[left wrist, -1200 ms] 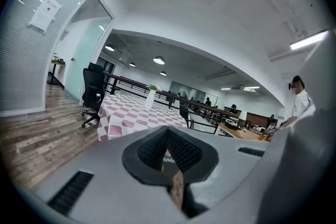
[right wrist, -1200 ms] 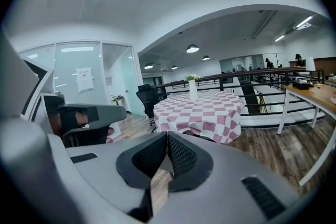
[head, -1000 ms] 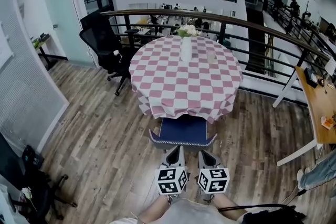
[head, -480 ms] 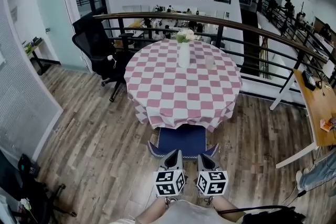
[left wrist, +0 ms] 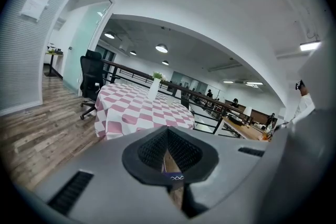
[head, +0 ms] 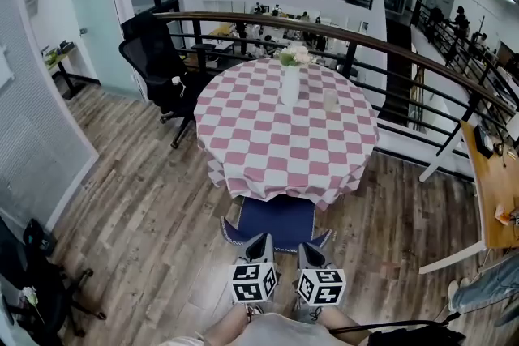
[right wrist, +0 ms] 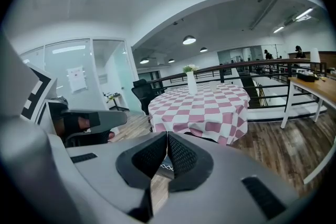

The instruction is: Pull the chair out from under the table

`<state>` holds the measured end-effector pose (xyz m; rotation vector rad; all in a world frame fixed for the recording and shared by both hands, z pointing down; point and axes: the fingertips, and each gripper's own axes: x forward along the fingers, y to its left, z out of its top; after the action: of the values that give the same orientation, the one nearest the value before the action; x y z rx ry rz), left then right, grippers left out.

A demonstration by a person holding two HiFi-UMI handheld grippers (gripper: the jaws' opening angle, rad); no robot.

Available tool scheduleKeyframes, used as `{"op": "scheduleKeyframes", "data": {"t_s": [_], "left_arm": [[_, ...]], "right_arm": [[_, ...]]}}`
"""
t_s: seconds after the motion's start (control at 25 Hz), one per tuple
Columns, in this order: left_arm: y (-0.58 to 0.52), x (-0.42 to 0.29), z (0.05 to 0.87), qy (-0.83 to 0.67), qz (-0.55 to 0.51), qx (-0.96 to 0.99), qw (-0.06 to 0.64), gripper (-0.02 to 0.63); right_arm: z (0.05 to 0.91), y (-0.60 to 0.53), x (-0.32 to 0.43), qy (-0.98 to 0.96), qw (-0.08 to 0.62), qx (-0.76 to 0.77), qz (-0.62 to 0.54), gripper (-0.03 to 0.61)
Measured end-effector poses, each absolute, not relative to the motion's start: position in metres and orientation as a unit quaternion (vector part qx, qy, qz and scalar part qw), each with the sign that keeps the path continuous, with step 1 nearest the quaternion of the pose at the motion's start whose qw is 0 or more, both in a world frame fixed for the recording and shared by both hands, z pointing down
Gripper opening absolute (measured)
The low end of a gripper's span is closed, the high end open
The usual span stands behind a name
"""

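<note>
Open floor (head: 146, 231) left, right of chair (head: 274, 216); table (head: 276, 150) overhangs chair's far end; railing (head: 389, 44) behind table

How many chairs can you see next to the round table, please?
2: a blue chair tucked under the table's near edge, and a black office chair off its far left side. Others may be hidden behind it.

We hold both grippers low in front of our body, side by side, nearly touching, aimed forward and slightly down.
- Left gripper (head: 261, 241): jaws closed, pads pressed together, nipping near edge of chair (head: 276, 219).
- Right gripper (head: 307, 249): jaws closed same way, on same edge, just right of the left.
- Left marker cube (head: 251, 283) and right marker cube (head: 320, 286) sit level with each other, top faces up.
- Left forearm (head: 229, 325) and right forearm (head: 344, 320) come in from bottom edge, converging on gripper backs.
</note>
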<state>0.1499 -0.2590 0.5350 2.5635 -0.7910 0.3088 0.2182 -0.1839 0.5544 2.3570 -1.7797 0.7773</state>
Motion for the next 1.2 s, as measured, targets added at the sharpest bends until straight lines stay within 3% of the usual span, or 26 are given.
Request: {"op": "scheduleKeyframes", "data": {"t_s": [0.68, 1.12, 1.2], "left_arm": [[-0.259, 0.162, 0.546, -0.31, 0.137, 0.92, 0.197, 0.003], [-0.271, 0.139, 0.55, -0.329, 0.139, 0.913, 0.197, 0.006], [-0.274, 0.133, 0.553, -0.338, 0.142, 0.908, 0.202, 0.006]], "right_arm": [[0.563, -0.184, 0.243, -0.607, 0.052, 0.75, 0.26, 0.018], [0.584, -0.206, 0.226, -0.702, 0.15, 0.652, 0.246, 0.024], [0.592, -0.21, 0.219, -0.723, 0.173, 0.622, 0.246, 0.06]]}}
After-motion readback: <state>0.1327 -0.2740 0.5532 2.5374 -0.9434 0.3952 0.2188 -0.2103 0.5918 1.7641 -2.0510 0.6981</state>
